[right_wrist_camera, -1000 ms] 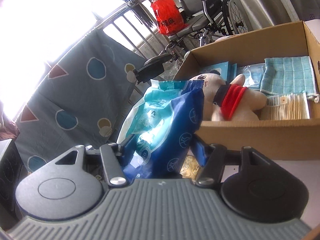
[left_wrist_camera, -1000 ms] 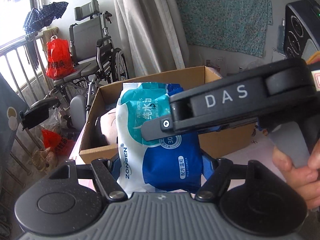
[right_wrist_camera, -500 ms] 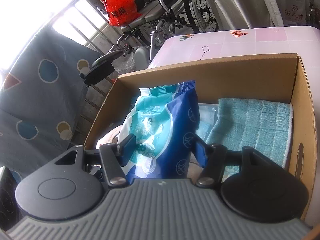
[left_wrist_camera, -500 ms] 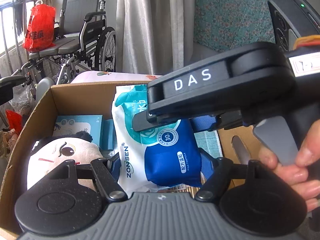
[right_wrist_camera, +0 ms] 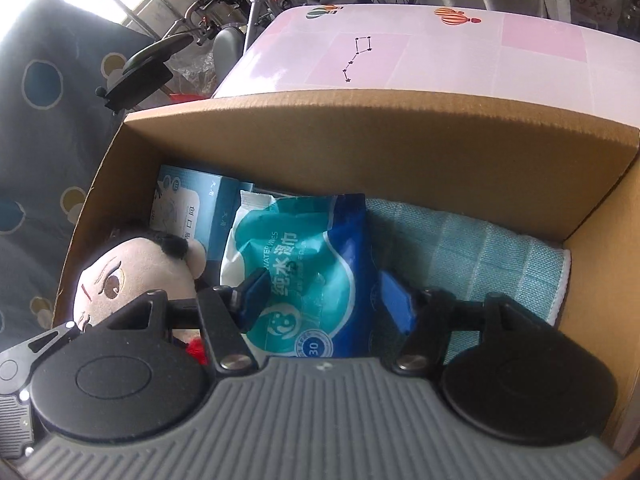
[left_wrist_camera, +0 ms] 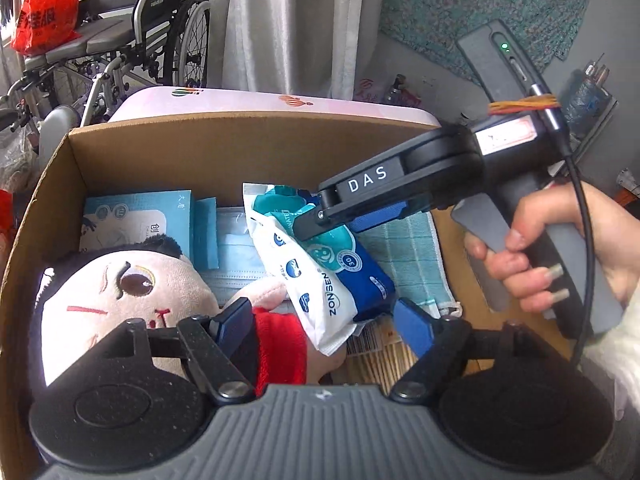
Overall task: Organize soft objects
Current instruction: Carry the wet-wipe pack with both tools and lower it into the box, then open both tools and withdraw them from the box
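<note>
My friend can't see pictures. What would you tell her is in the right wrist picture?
The right gripper has its two blue fingers on either side of a blue and white wet wipes pack inside a cardboard box. A plush doll lies to the left of the pack, a light blue towel to the right.

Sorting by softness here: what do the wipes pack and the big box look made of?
The blue-and-white wet-wipes pack: thin plastic film, glossy, judging by its wrinkles and crimped end seal. The brown open-top box: corrugated cardboard, matte, with raw cut edges.
</note>
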{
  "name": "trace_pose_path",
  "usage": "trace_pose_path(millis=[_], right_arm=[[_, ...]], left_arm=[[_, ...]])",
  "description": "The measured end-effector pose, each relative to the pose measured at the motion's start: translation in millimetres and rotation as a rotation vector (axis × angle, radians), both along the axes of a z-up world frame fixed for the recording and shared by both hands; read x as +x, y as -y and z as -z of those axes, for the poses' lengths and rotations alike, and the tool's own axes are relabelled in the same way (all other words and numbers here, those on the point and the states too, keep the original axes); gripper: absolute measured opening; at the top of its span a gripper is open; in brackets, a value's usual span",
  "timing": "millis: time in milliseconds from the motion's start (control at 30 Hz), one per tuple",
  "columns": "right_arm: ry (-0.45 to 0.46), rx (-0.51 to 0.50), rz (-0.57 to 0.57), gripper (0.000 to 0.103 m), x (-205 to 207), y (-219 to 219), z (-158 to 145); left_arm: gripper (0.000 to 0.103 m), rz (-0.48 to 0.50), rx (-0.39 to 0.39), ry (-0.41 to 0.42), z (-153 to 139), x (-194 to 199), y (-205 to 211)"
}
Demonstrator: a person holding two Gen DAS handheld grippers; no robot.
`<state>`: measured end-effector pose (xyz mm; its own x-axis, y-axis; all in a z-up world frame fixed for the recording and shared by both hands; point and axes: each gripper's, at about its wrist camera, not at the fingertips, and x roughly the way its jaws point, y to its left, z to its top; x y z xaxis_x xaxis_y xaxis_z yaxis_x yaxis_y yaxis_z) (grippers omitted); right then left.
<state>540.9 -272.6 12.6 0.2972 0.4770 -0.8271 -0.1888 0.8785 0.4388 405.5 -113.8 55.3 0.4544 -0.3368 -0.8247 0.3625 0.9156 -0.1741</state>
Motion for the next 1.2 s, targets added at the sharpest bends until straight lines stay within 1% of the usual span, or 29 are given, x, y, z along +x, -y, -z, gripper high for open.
trace_pose_path(millis=[67, 100, 133, 167, 233, 267, 367, 467, 500, 567, 600, 633, 667, 733, 800, 833, 967, 1000, 1100, 1133, 1167, 1200], right_arm=[[0.041, -0.020, -0.026, 0.060, 1.3, -4.5, -0.8], [0.053, -0.022, -0.031, 0.060, 1.7, -6.5, -0.2], [0.058, -0.015, -0.027, 0.058, 2.8, -8.0, 0.5], [0.060, -0.008, -0.026, 0.058, 4.3, -9.2, 1.7], [0.082, -0.025, -0.030, 0.057, 7.7, -17.5, 2.7], [0.093, -0.032, -0.040, 0.057, 8.9, -21.5, 2.7], [0.118, -0.052, -0.087, 0.057, 13.9, -32.6, 1.5], [0.126, -0.039, -0.137, 0.057, 20.0, -43.8, -0.2], [0.137, -0.023, -0.158, 0.057, 21.4, -48.2, -1.6], [0.139, 0.020, -0.192, 0.058, 24.7, -57.5, -4.6], [0.146, 0.015, -0.205, 0.058, 25.6, -64.3, -6.9], [0.156, -0.012, -0.223, 0.058, 26.1, -69.1, -8.9], [0.156, -0.031, -0.237, 0.058, 27.2, -72.3, -10.3], [0.141, -0.038, -0.243, 0.058, 29.0, -71.7, -13.7], [0.148, -0.048, -0.222, 0.058, 26.7, -65.2, -22.2], [0.150, -0.048, -0.207, 0.058, 24.4, -59.7, -27.0], [0.176, -0.065, -0.063, 0.057, 4.2, -22.6, -49.1], [0.177, -0.060, -0.041, 0.058, -0.8, -14.8, -52.0], [0.141, -0.076, 0.030, 0.058, -17.9, 8.7, -53.1], [0.140, -0.086, 0.037, 0.058, -23.1, 12.9, -52.4], [0.140, -0.096, 0.044, 0.058, -29.4, 17.2, -51.2], [0.134, -0.086, 0.060, 0.059, -33.9, 22.6, -49.8]], left_arm=[[0.039, 0.025, -0.017, 0.022, -6.8, -10.9, -12.1], [0.031, 0.033, -0.009, 0.027, -9.6, -15.1, -18.1], [0.015, 0.033, 0.005, 0.031, -9.9, -17.2, -22.3], [0.009, 0.031, 0.027, 0.030, -9.7, -22.6, -24.5], [0.008, 0.034, 0.041, 0.006, -3.4, -17.6, -25.5], [0.006, 0.028, 0.028, -0.004, -1.0, -14.8, -26.1], [0.006, 0.046, -0.060, -0.066, 3.8, -7.0, -17.7], [0.005, 0.083, -0.059, -0.132, 15.0, 3.3, 3.8], [0.005, 0.079, -0.078, -0.155, 20.9, 8.6, 10.4], [0.003, 0.050, -0.128, -0.211, 31.8, 19.6, 17.1], [0.003, 0.020, -0.154, -0.236, 36.2, 24.0, 17.6], [0.003, -0.013, -0.179, -0.263, 41.3, 29.2, 17.9], [0.003, -0.027, -0.171, -0.272, 44.9, 32.3, 19.2], [0.003, -0.044, -0.166, -0.252, 48.2, 32.8, 19.6], [0.003, -0.074, -0.175, -0.242, 48.8, 35.0, 16.7], [0.003, -0.099, -0.196, -0.251, 50.0, 39.3, 13.9], [0.003, -0.162, -0.292, -0.286, 57.5, 48.8, 7.7], [0.003, -0.178, -0.318, -0.284, 58.9, 49.8, 6.3], [0.003, -0.243, -0.435, -0.292, 64.8, 54.2, -2.2], [0.003, -0.251, -0.446, -0.291, 65.1, 56.7, -3.3], [0.005, -0.252, -0.428, -0.281, 63.3, 57.6, -3.4], [0.009, -0.255, -0.414, -0.271, 61.3, 57.1, -2.7]])
